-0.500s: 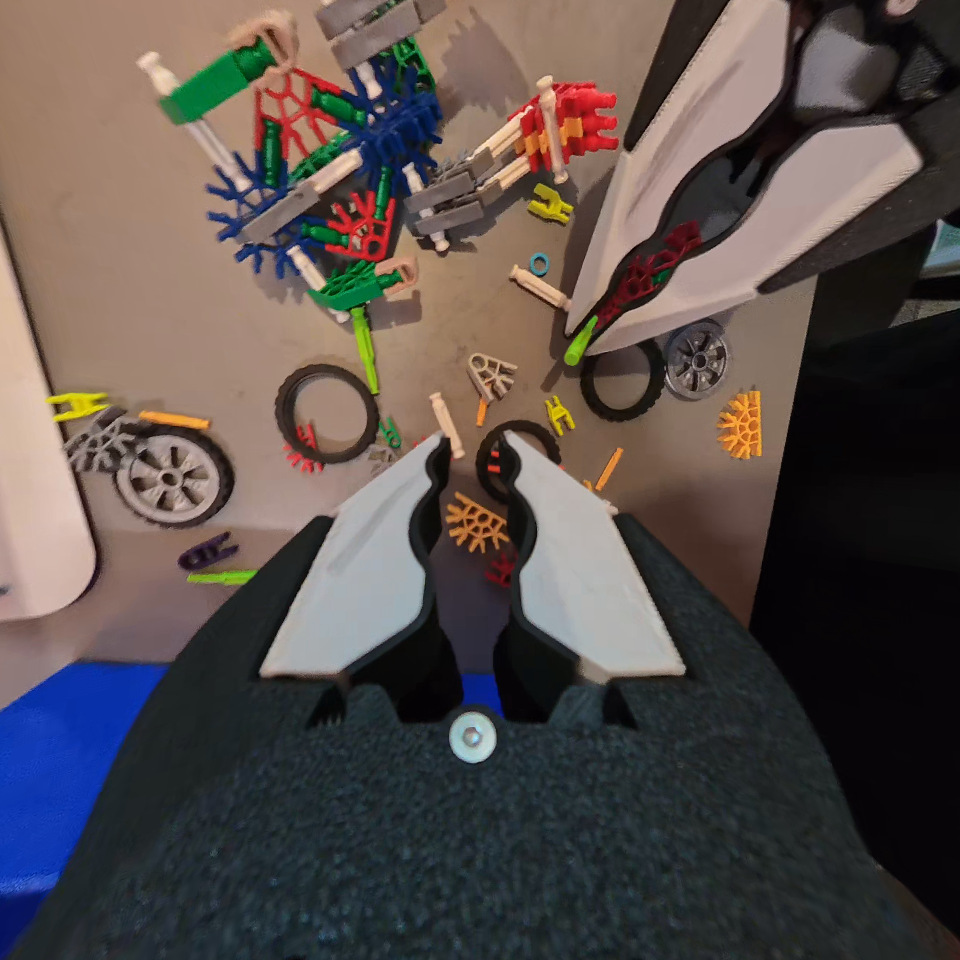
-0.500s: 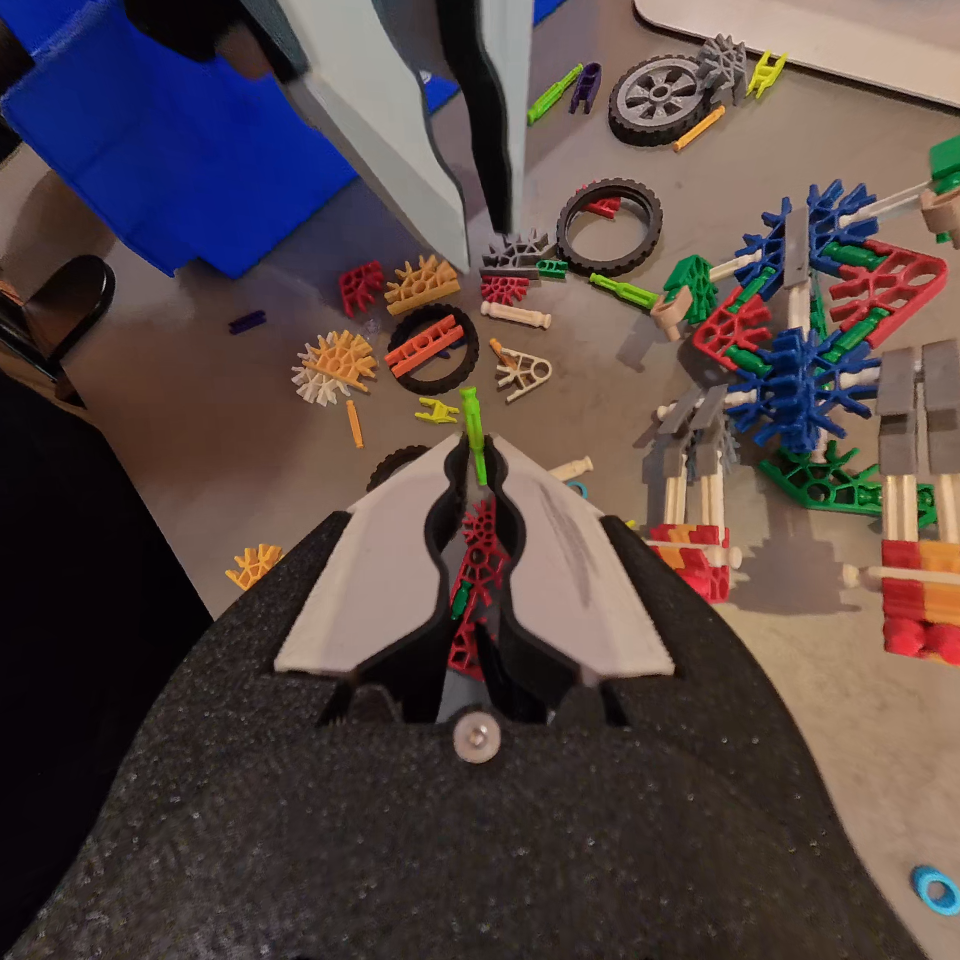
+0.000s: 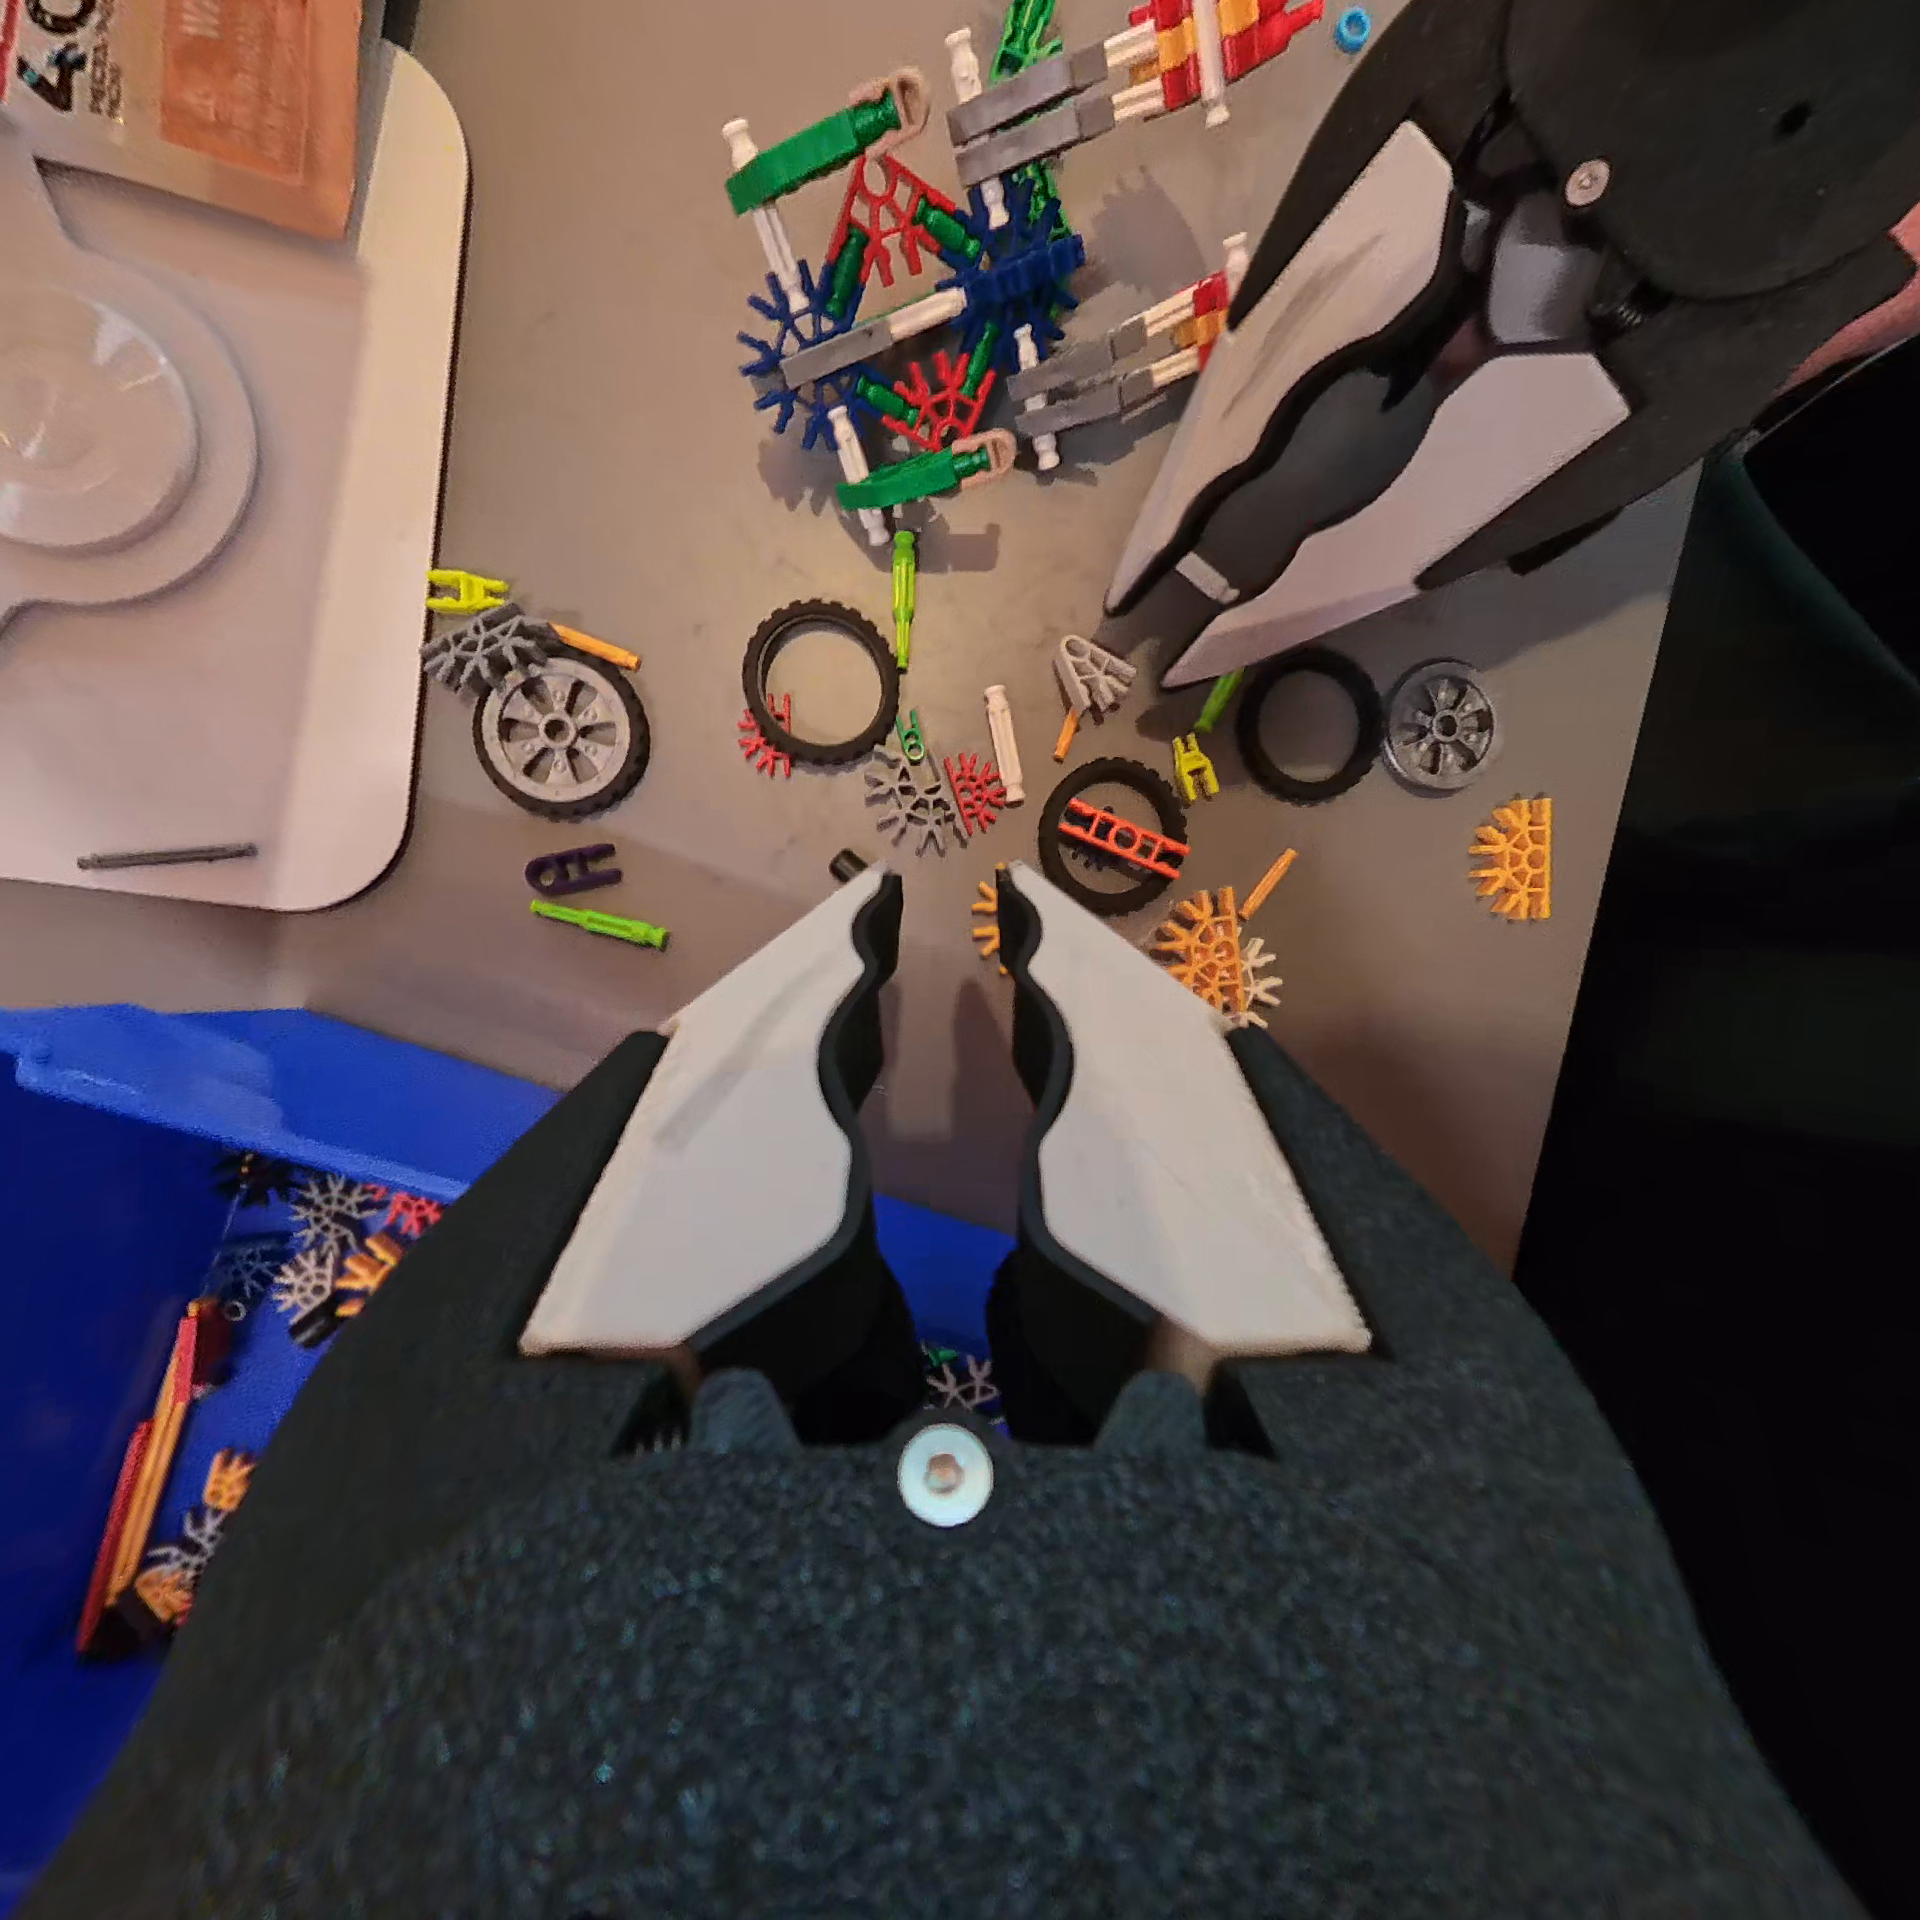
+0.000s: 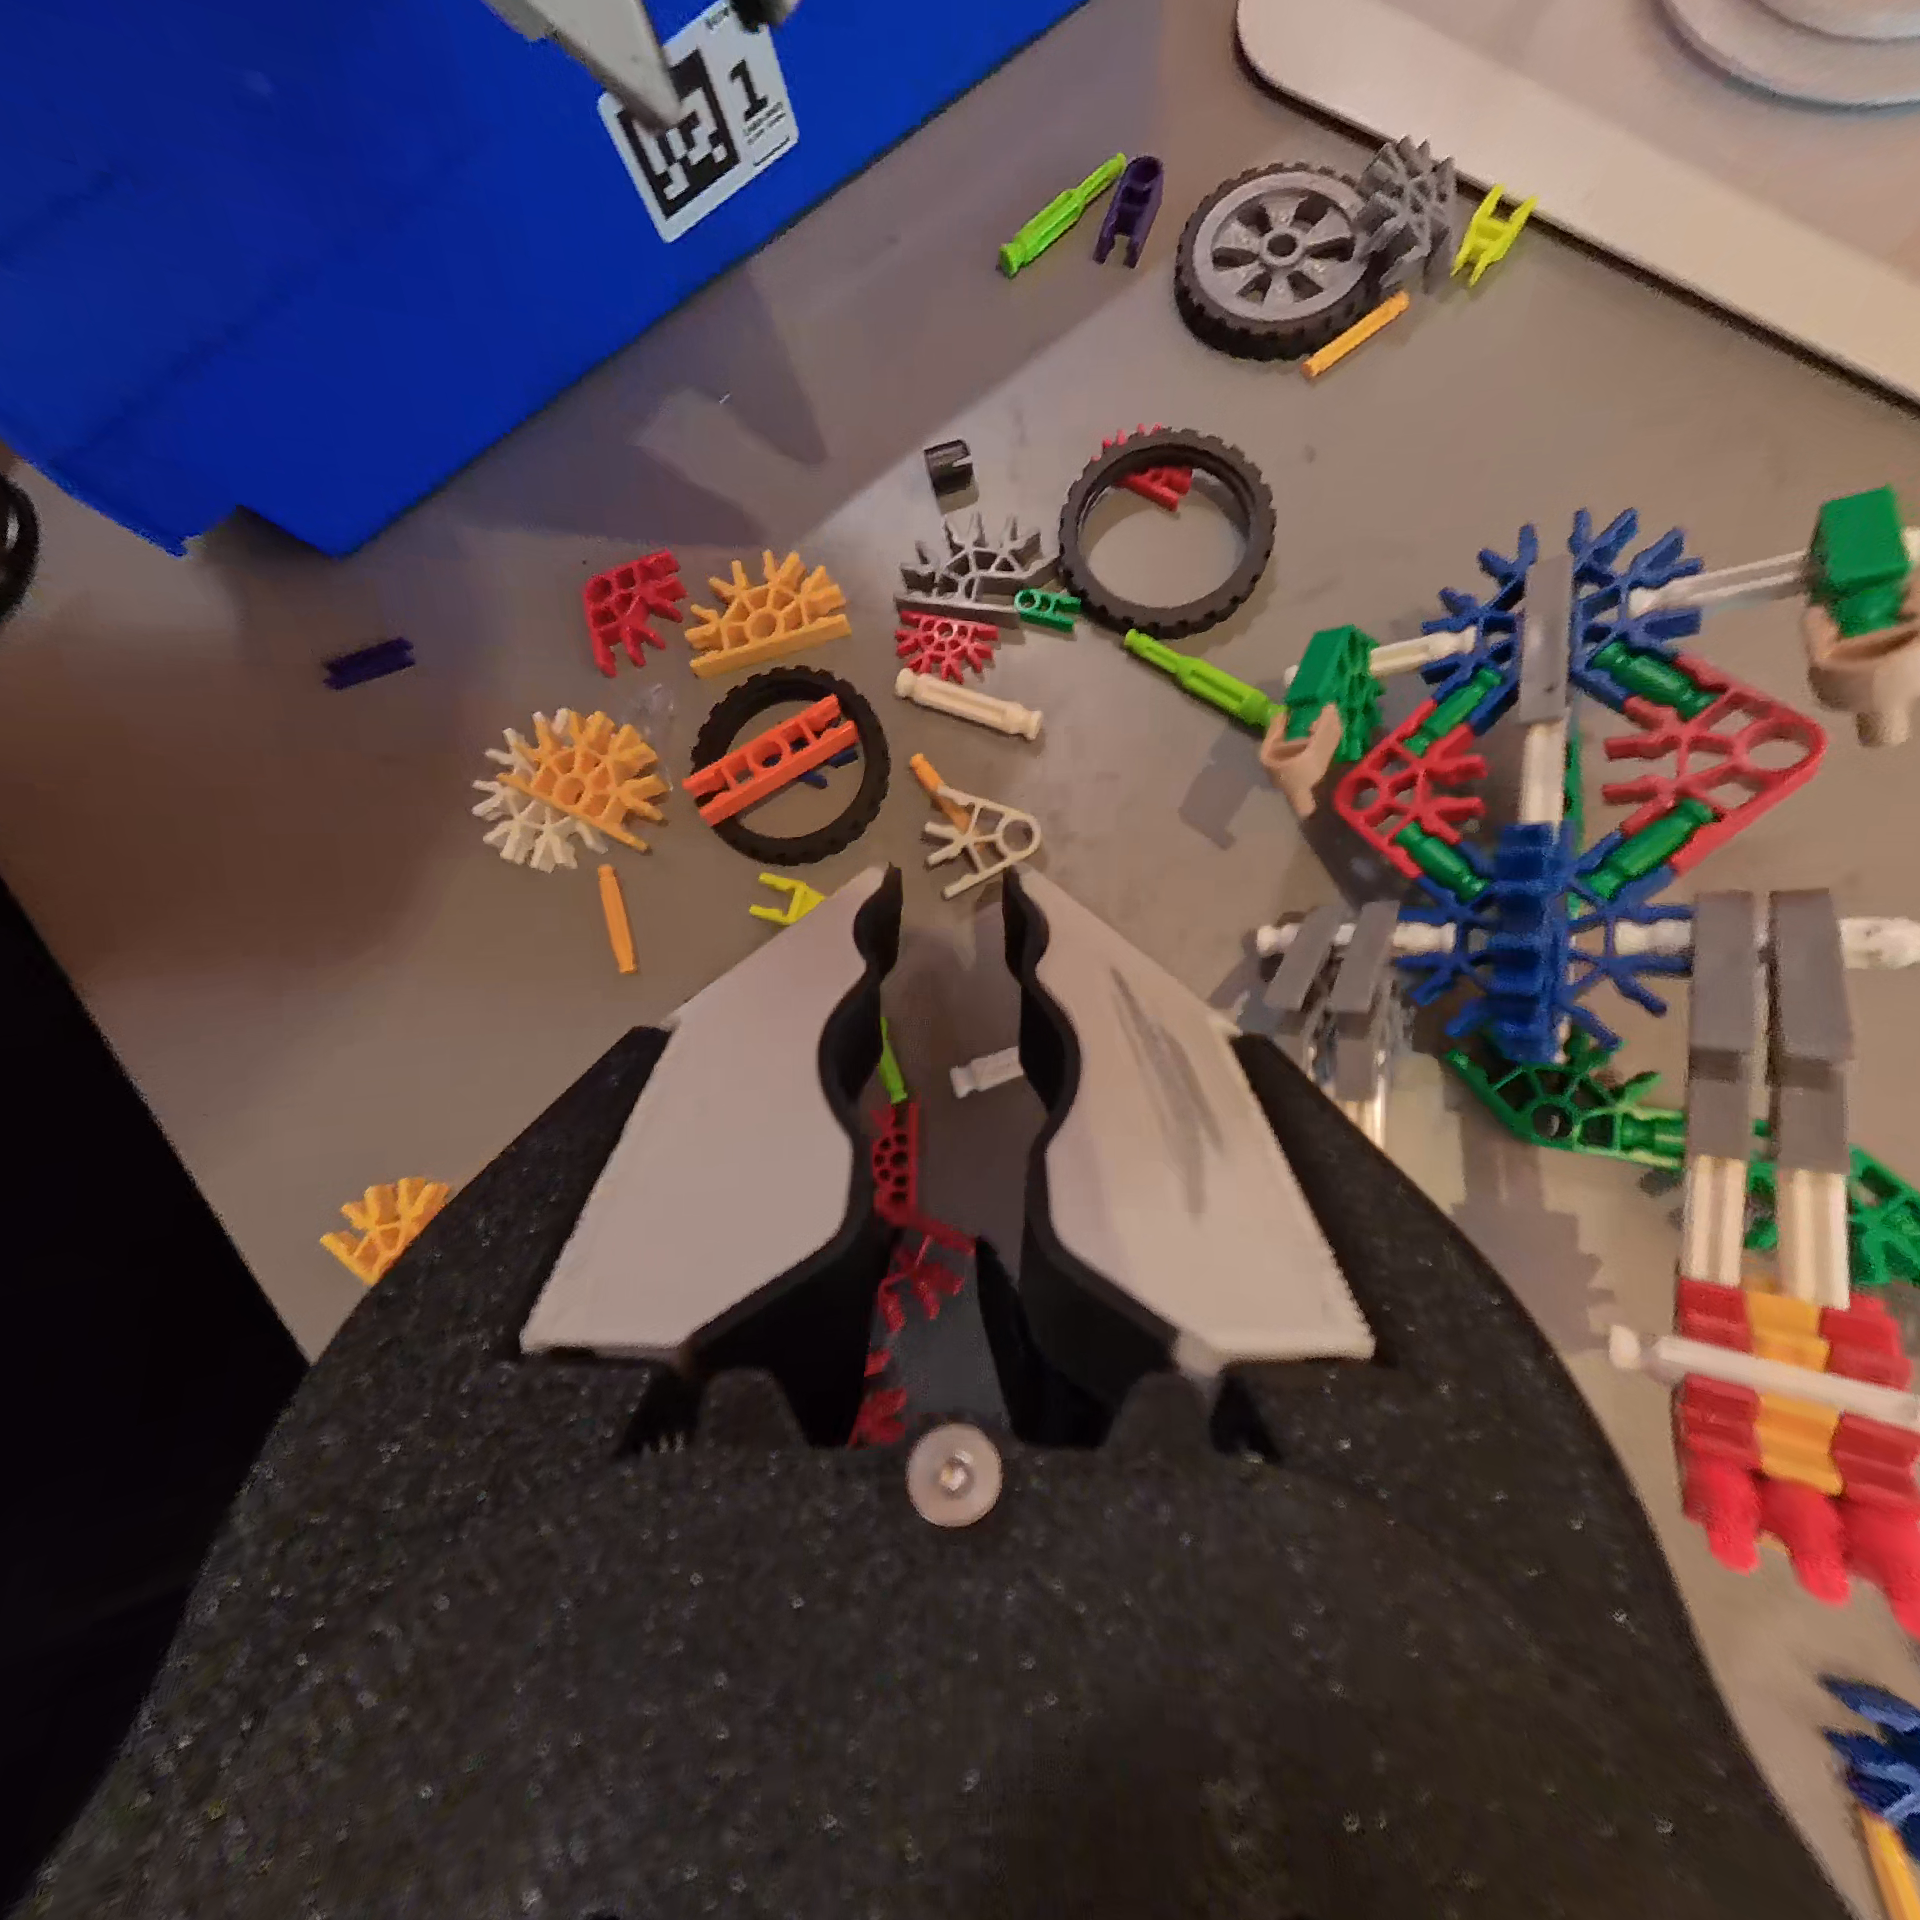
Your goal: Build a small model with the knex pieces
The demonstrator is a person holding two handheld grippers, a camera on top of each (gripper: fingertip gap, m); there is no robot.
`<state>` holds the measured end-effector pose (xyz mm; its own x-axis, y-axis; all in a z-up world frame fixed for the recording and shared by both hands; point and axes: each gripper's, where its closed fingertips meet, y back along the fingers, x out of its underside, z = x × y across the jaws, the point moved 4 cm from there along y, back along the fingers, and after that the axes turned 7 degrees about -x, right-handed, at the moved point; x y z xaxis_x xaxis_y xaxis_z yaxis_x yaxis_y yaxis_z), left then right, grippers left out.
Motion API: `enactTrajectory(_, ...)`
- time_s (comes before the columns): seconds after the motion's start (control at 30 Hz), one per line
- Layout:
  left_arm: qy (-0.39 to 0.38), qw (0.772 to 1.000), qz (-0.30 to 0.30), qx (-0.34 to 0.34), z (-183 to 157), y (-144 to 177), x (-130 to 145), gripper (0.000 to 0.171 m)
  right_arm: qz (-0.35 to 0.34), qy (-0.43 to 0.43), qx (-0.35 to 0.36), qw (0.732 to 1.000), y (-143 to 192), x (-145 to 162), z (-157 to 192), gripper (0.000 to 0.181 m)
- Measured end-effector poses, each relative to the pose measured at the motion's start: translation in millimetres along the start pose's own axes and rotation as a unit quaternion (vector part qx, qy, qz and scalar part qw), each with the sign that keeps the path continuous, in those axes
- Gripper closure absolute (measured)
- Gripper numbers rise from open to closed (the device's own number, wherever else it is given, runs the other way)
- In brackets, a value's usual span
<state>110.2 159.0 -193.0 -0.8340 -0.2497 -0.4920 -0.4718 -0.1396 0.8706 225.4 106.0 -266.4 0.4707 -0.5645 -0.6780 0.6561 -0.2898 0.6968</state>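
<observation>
left tool: parted, empty, tips just past blue bin over bench | right tool: parted, red connector with lime rod leaning on one finger, unclamped, well apart from blue bin | loose tyre: between bin and right tool
</observation>
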Motion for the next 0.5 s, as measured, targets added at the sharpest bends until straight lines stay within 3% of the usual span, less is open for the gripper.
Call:
enactTrajectory(0.17,0.009,1.0,-0.002,-0.003,0,2,9,0.155,0.027,0.027,0.022,0.999,-15,-2,-5,0.153)
enactTrajectory(0.5,0.006,1.0,-0.008,-0.002,-7,7,8,0.154,0.03,0.031,0.013,0.999,-15,-5,-1,0.157)
